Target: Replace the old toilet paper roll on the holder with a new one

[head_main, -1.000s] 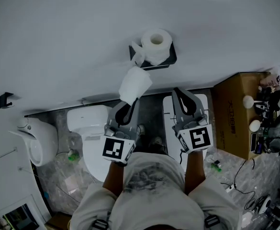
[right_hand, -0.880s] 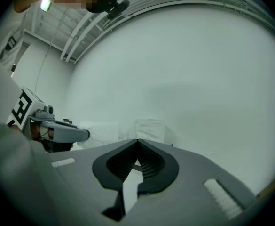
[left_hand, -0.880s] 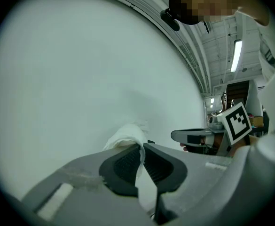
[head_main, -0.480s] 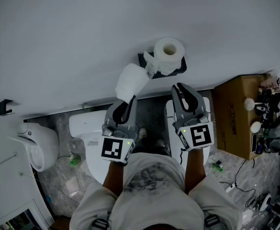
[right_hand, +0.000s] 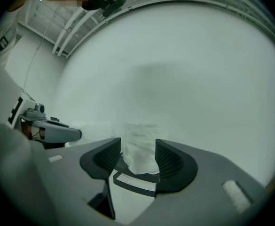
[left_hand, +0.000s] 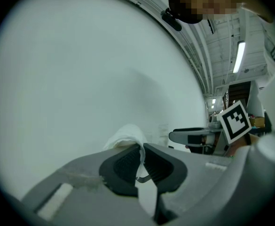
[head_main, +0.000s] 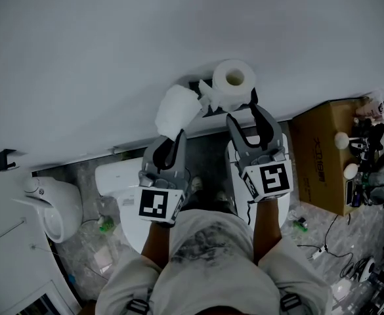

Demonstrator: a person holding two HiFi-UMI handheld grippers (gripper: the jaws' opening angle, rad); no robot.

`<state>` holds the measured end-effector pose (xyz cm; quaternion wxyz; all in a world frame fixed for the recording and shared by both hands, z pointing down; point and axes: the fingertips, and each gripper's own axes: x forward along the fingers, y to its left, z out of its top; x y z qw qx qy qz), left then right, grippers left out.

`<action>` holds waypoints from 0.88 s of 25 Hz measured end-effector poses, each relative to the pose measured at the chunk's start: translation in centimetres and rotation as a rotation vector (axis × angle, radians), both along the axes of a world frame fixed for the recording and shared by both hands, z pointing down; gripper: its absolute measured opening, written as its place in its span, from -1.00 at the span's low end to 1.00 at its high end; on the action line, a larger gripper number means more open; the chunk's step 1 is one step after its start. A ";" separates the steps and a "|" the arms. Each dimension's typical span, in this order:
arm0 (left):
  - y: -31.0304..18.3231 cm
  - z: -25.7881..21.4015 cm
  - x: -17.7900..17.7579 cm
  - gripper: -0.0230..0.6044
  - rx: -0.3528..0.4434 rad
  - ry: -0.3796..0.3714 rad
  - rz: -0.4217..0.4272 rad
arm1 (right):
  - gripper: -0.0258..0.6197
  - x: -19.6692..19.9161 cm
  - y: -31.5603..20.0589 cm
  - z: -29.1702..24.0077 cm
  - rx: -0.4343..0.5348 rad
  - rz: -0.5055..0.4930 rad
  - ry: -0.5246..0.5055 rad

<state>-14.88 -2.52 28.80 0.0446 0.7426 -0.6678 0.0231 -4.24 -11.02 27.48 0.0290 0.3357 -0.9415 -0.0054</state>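
Observation:
A white toilet paper roll (head_main: 233,84) sits on a black wall holder (head_main: 198,86). My right gripper (head_main: 244,111) is just below it. Its jaws have just been opening and now stand open. The roll's paper (right_hand: 141,142) lies between the pads, which do not squeeze it. My left gripper (head_main: 171,138) is shut on a crumpled white sheet of toilet paper (head_main: 176,109). That sheet reaches up to the roll's loose end; whether they are joined I cannot tell. In the left gripper view the thin sheet (left_hand: 128,136) is pinched between the pads of the left gripper (left_hand: 141,153).
A plain white wall fills the space ahead. Below stand a white toilet (head_main: 119,179), a white wall fixture (head_main: 55,202) at the left and a cardboard box (head_main: 320,153) at the right. A black hook (head_main: 4,157) is on the wall. Cables lie on the floor at the right.
Both grippers have moved closer to the wall and the roll. The right jaws, shut before, have spread apart beneath the roll. The left gripper still holds the white sheet.

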 end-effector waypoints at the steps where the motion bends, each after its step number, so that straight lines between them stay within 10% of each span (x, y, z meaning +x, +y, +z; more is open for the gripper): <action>1: -0.2 0.1 -0.2 -0.86 -0.002 0.002 -0.001 | -0.17 -0.2 -0.3 0.2 -0.008 0.005 0.000; 22: -2.9 0.1 -1.4 -0.86 -0.010 0.010 0.002 | 0.57 -3.1 -5.3 1.0 -0.067 0.028 0.035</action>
